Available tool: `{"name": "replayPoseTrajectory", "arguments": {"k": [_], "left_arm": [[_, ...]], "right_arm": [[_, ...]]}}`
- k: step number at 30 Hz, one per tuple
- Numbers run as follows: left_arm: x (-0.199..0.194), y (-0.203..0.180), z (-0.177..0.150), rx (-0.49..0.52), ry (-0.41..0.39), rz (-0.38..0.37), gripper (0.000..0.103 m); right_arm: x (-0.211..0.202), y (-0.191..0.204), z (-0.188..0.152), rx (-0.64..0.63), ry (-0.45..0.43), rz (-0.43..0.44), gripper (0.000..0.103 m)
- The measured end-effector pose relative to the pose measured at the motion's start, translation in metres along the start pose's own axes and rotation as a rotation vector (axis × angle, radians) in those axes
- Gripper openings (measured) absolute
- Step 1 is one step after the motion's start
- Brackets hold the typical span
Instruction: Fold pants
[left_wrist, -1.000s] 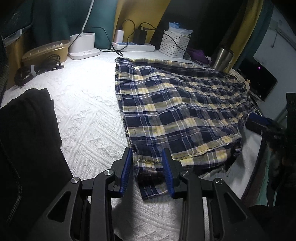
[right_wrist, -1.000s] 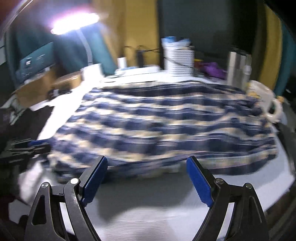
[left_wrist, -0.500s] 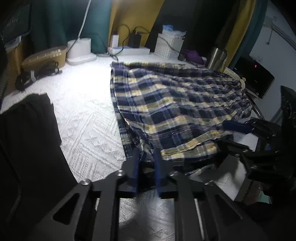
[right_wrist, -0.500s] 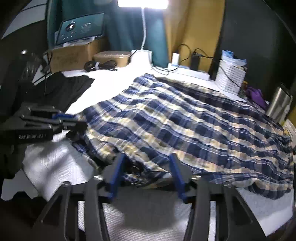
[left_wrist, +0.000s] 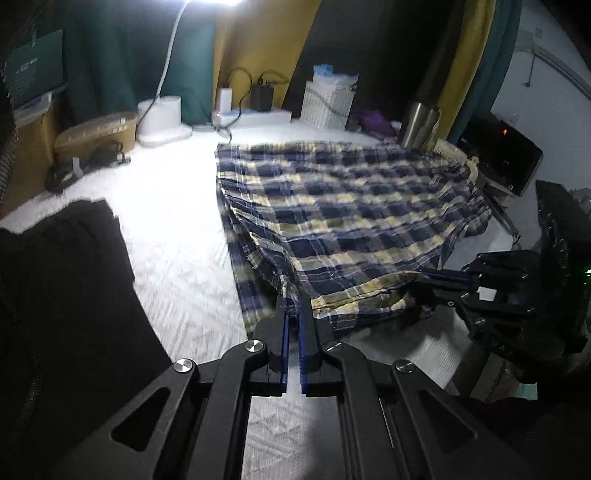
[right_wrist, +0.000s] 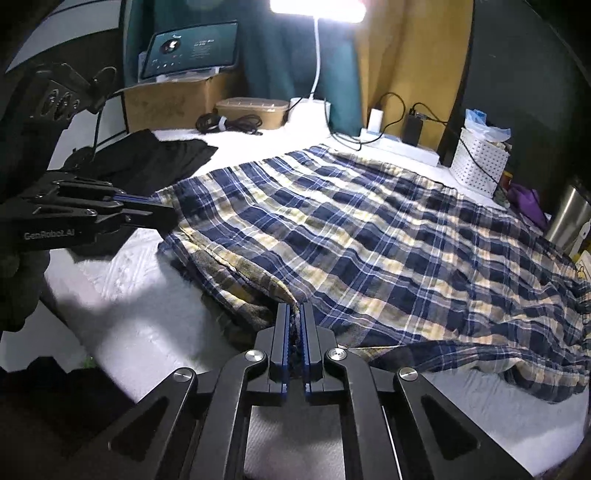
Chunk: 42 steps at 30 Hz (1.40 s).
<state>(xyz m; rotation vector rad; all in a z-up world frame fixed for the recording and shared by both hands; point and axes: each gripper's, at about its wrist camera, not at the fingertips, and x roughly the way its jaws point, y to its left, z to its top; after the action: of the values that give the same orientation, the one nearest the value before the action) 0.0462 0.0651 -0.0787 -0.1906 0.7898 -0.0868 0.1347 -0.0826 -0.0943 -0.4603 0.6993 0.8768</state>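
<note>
Two grippers are clamped on the near edge of the plaid pants (right_wrist: 369, 236), which lie spread over the white table (left_wrist: 166, 221) and fill the middle of both views. The left gripper (left_wrist: 293, 314), low in the centre of its own view, has its blue pads pressed together on a bunched corner of the cloth; the same gripper (right_wrist: 147, 212) shows at the left of the right wrist view, biting the pants' left corner. The right gripper (right_wrist: 294, 317) is likewise closed on a fold of the hem, with dark cloth wedged between the pads; from the other camera it (left_wrist: 450, 280) sits at the right edge, its tips half buried under the lifted hem. Both have just finished closing. The edge between them is raised and rumpled, hiding what lies beneath. A black garment (left_wrist: 66, 295) at the left is cut off by the frame. The pants' far end runs into shadow near a steel cup (right_wrist: 569, 214).
</note>
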Motion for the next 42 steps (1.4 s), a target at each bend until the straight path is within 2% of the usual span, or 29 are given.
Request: {"name": "replayPoseTrajectory", "arguments": {"k": [5, 12, 14, 15, 16, 17, 18, 25, 29, 30, 31, 33, 42], "left_arm": [[0.015, 0.004, -0.013, -0.014, 0.07, 0.022, 0.003], [0.009, 0.009, -0.011, -0.043, 0.1, 0.013, 0.004], [0.005, 0.011, -0.007, -0.048, 0.099, 0.023, 0.005], [0.002, 0.011, -0.003, -0.047, 0.097, 0.037, 0.005], [0.0, 0.012, -0.002, -0.045, 0.092, 0.043, 0.005], [-0.001, 0.012, 0.001, -0.043, 0.086, 0.047, 0.005], [-0.003, 0.013, 0.004, -0.04, 0.08, 0.053, 0.006], [-0.003, 0.018, 0.025, -0.034, 0.072, 0.138, 0.007], [-0.009, 0.024, 0.038, -0.028, 0.055, 0.16, 0.008], [-0.01, 0.025, 0.041, -0.03, 0.053, 0.165, 0.012], [-0.009, 0.027, 0.043, -0.034, 0.051, 0.169, 0.023], [-0.007, 0.029, 0.049, -0.047, 0.048, 0.167, 0.03], [0.022, 0.026, 0.088, -0.015, 0.05, 0.14, 0.031]], "right_arm": [[0.008, 0.004, -0.009, 0.005, 0.03, 0.002, 0.005], [0.002, -0.002, -0.008, 0.027, 0.045, 0.031, 0.009], [-0.002, -0.005, -0.007, 0.033, 0.051, 0.041, 0.019], [-0.006, -0.008, -0.006, 0.041, 0.045, 0.032, 0.041], [-0.01, -0.011, -0.007, 0.048, 0.039, 0.024, 0.069], [-0.013, -0.014, -0.007, 0.058, 0.034, 0.02, 0.078], [-0.017, -0.018, -0.007, 0.067, 0.029, 0.02, 0.081], [-0.031, -0.055, -0.003, 0.127, 0.016, -0.06, 0.081], [-0.033, -0.071, 0.001, 0.145, 0.018, -0.079, 0.081], [-0.033, -0.075, 0.002, 0.15, 0.017, -0.082, 0.081], [-0.033, -0.079, 0.004, 0.157, 0.016, -0.084, 0.081], [-0.031, -0.086, 0.008, 0.165, 0.016, -0.09, 0.081], [-0.019, -0.113, 0.03, 0.195, 0.008, -0.108, 0.081]]}}
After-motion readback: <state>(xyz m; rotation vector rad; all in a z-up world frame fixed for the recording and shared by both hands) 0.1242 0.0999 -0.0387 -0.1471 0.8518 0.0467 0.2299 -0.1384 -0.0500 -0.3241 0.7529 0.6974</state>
